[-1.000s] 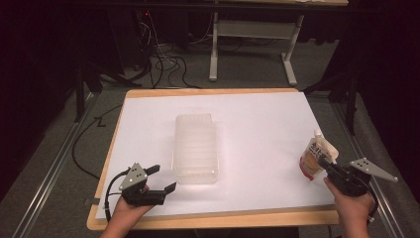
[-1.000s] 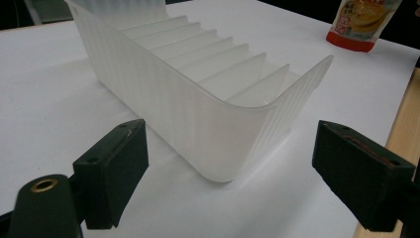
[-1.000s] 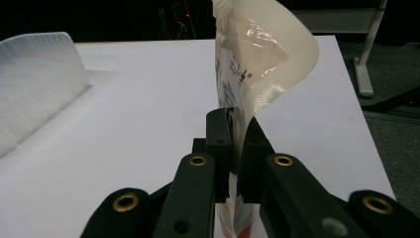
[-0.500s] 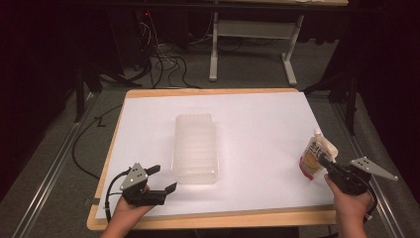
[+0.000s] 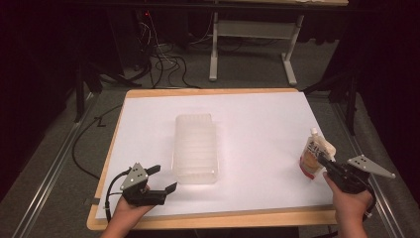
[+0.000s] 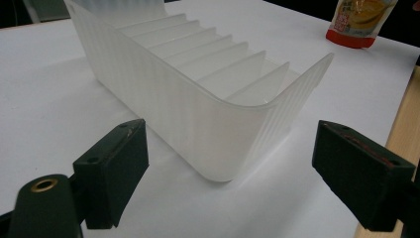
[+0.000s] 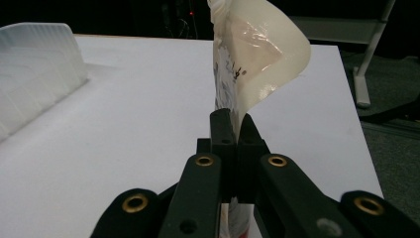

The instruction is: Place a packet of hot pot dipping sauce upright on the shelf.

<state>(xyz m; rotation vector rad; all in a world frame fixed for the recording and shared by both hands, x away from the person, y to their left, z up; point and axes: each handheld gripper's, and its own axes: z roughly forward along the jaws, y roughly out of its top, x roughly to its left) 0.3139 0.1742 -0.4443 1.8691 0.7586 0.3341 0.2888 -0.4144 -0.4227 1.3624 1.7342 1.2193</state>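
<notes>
left hand [image 5: 130,212] cut off at the bottom edge of the high view, forearm out of frame. left tongs [image 5: 161,179] lie low over the desk [image 5: 208,218] near its front left edge, jaws wide and holding nothing, pointed at the near end of the bin [image 5: 194,148]. in the left gripper view the bin [image 6: 198,94] sits just past the jaw tips, not touching; its far end runs off the top of frame and its ribbed walls are translucent, so the inside is hard to read. the bin lies lengthwise at mid desk with bare white sheet on both sides.

pouch [image 5: 315,157] stands near the right edge of the desk, well apart from the bin. right tongs [image 5: 323,161] are clamped on it, jaws nearly together on its edge. in the right gripper view the pouch [image 7: 257,54] rises above the closed jaws, top cut off, print too blurred to read, lower part hidden behind the jaws. right hand [image 5: 350,202] comes in from the bottom right, gripper aimed up-left. little desk is left to the right of the pouch; open sheet lies between it and the bin.
</notes>
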